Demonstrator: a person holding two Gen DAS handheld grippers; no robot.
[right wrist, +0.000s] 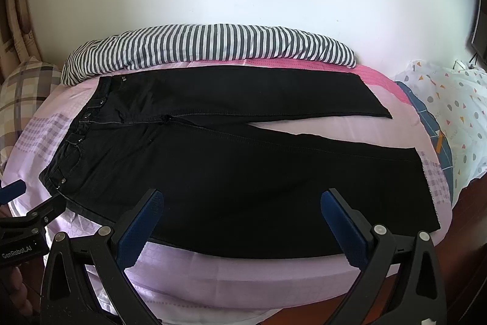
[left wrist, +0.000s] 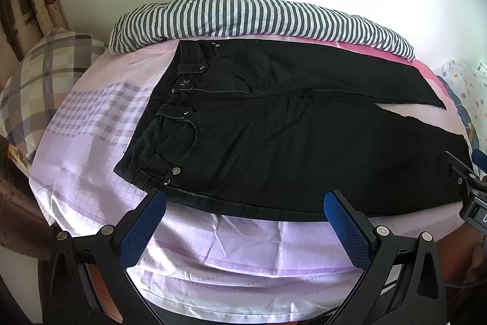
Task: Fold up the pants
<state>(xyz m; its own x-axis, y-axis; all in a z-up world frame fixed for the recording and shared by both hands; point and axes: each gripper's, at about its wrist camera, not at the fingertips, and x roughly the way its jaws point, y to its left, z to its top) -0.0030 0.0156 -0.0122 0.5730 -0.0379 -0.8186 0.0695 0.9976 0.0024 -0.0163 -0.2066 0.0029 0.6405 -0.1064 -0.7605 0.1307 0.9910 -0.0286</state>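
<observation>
Black pants (left wrist: 274, 136) lie flat on a bed, waistband at the left, both legs running to the right and parted in a narrow V. In the right wrist view the same pants (right wrist: 243, 172) stretch across the whole bed. My left gripper (left wrist: 245, 200) hovers open above the near side seam close to the waist, nothing between its blue pads. My right gripper (right wrist: 242, 200) is open too, above the near edge of the near leg. Each gripper shows at the edge of the other's view: the right one (left wrist: 468, 172) and the left one (right wrist: 18, 203).
A pink and lilac checked sheet (left wrist: 100, 124) covers the bed. A grey-and-white striped quilt (left wrist: 249, 17) is rolled along the far edge by the white wall. A plaid pillow (left wrist: 45, 75) sits at the left, a dotted white pillow (right wrist: 450, 111) at the right.
</observation>
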